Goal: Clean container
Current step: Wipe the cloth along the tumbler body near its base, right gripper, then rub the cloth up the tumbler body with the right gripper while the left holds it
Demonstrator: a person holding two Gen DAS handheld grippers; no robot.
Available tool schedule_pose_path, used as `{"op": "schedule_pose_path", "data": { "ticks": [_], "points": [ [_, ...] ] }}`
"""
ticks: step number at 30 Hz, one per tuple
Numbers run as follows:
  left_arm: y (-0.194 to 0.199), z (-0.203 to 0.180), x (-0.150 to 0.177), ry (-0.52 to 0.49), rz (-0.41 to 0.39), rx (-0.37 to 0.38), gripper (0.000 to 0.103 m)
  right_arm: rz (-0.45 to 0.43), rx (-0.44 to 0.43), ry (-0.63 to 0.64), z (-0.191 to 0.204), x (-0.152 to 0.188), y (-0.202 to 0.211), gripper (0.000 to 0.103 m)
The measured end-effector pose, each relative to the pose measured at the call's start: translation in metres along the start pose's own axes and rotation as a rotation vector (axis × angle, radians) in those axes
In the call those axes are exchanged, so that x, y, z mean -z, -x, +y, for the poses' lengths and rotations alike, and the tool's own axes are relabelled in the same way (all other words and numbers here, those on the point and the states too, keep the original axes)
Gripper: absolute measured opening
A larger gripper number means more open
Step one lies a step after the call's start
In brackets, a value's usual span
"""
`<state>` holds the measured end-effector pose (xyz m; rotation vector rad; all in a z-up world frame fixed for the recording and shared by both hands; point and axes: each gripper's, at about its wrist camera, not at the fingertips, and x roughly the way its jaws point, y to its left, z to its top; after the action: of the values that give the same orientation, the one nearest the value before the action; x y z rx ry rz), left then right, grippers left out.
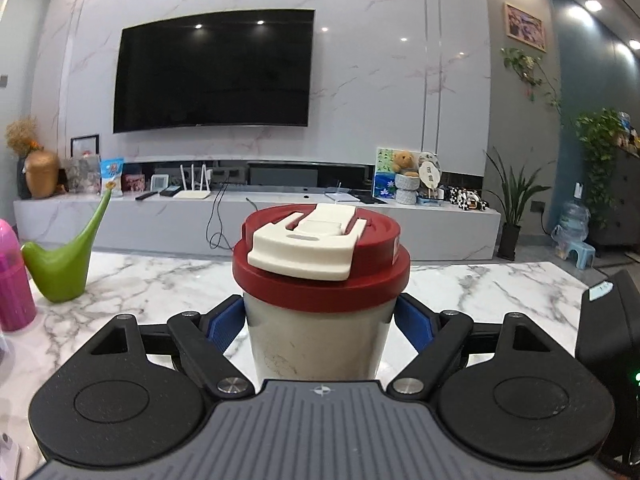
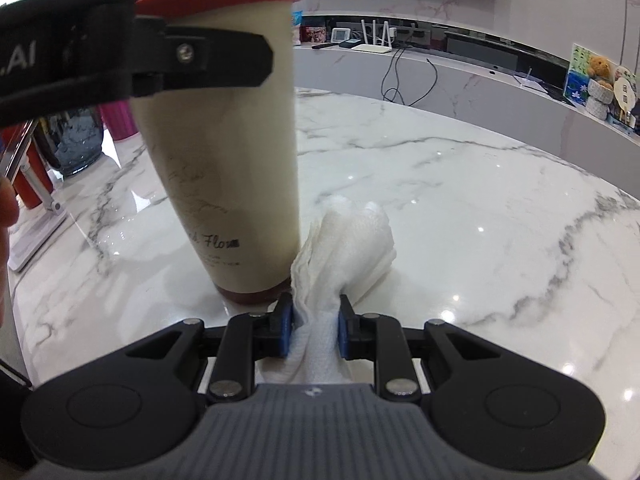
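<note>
1. I see the tall cream tumbler (image 1: 316, 336) with its dark red lid (image 1: 320, 258) standing on the white marble surface (image 2: 460, 184), gripped between my left gripper (image 1: 320, 320) fingers.
2. My right gripper (image 2: 314, 330) fingers pinch a crumpled white paper towel (image 2: 344, 248) against the tumbler's base, just left of them.

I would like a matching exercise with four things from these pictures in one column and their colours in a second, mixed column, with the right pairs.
Things:
1. cup
2. lid
3. tissue
4. watering can

Colours:
A. green
B. white
C. cream
D. red with a cream flap

Pairs: 1-C, 2-D, 3-B, 4-A
</note>
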<state>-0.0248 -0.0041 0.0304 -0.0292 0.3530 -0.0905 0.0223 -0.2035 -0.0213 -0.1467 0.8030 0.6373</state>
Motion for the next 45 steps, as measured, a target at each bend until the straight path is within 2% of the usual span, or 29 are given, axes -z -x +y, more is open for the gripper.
{"op": "schedule_pose_path", "data": {
  "ticks": [5, 8, 16, 19, 25, 31, 38, 45],
  "points": [
    [0.003, -0.001, 0.002, -0.010, -0.004, 0.011, 0.080, -0.018, 0.013, -0.027, -0.008, -0.003, 0.005, 0.025],
    [0.003, 0.003, 0.002, -0.013, -0.001, 0.056, 0.080, -0.043, 0.019, -0.032, -0.012, -0.005, 0.010, 0.025],
    [0.004, 0.004, 0.003, -0.074, -0.008, 0.150, 0.080, -0.170, 0.020, -0.032, -0.024, -0.016, 0.046, 0.025],
    [0.004, 0.003, 0.003, -0.088, -0.008, 0.179, 0.080, -0.211, 0.013, -0.006, -0.021, -0.020, 0.063, 0.025],
    [0.003, 0.001, 0.003, -0.116, -0.008, 0.237, 0.080, -0.232, 0.017, 0.087, -0.009, -0.017, 0.083, 0.024],
    [0.001, -0.001, 0.004, -0.142, 0.000, 0.284, 0.080, -0.173, 0.031, 0.199, 0.007, -0.008, 0.082, 0.024],
    [-0.005, 0.012, -0.001, -0.121, 0.038, 0.331, 0.080, -0.117, 0.021, 0.209, 0.013, 0.000, 0.067, 0.024],
    [-0.009, 0.026, -0.007, -0.110, 0.083, 0.369, 0.080, -0.020, 0.013, 0.156, 0.013, 0.009, 0.032, 0.024]
  ]
}}
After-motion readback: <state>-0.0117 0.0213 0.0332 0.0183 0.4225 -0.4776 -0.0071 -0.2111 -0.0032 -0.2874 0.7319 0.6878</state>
